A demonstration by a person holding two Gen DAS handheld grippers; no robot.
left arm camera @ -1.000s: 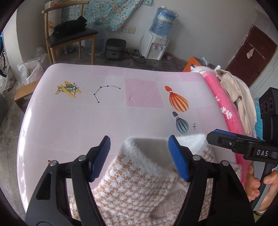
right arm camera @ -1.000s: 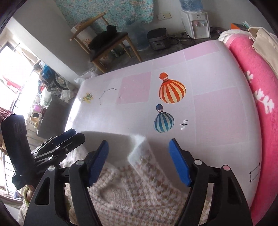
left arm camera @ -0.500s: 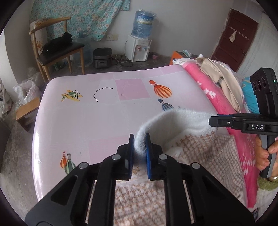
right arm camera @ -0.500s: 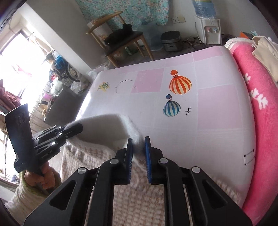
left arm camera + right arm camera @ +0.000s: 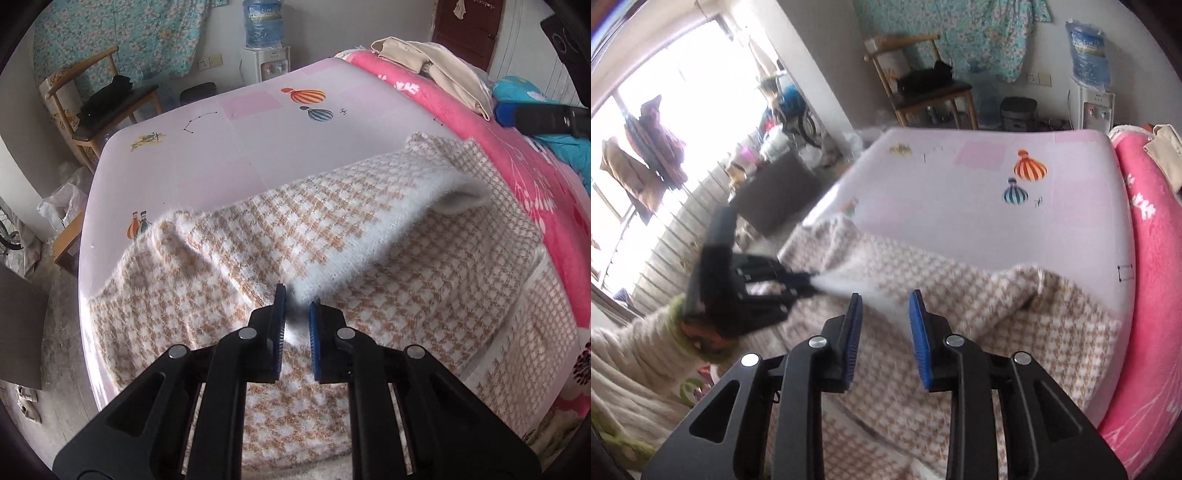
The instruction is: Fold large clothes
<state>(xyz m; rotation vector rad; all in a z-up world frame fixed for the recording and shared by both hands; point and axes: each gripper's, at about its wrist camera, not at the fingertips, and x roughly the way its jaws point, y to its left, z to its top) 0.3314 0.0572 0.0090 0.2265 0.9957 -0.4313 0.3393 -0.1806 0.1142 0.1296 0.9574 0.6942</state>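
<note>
A fluffy orange-and-white checked sweater (image 5: 332, 221) lies spread on the pink printed bed sheet (image 5: 221, 166). Its white hem is folded back over the body. My left gripper (image 5: 295, 317) is shut on that white hem and holds one end of the fold up. In the right wrist view the left gripper (image 5: 809, 283) shows at the left, pinching the same white edge of the sweater (image 5: 960, 295). My right gripper (image 5: 884, 314) has its jaws opening; the blue pads stand apart and press on nothing. From the left wrist view the right gripper (image 5: 504, 110) hangs clear of the fold's loose far end.
A pink flowered blanket (image 5: 517, 166) runs along the bed's right side, with a beige garment (image 5: 436, 62) heaped on it. Past the bed stand a wooden chair (image 5: 110, 96) and a water dispenser (image 5: 264, 48). A cream sleeve with a green cuff (image 5: 676, 314) is at the left.
Both grippers shut on the white hem and drew it back over the sweater. The right jaws have since parted and dropped their end; the left still holds.
</note>
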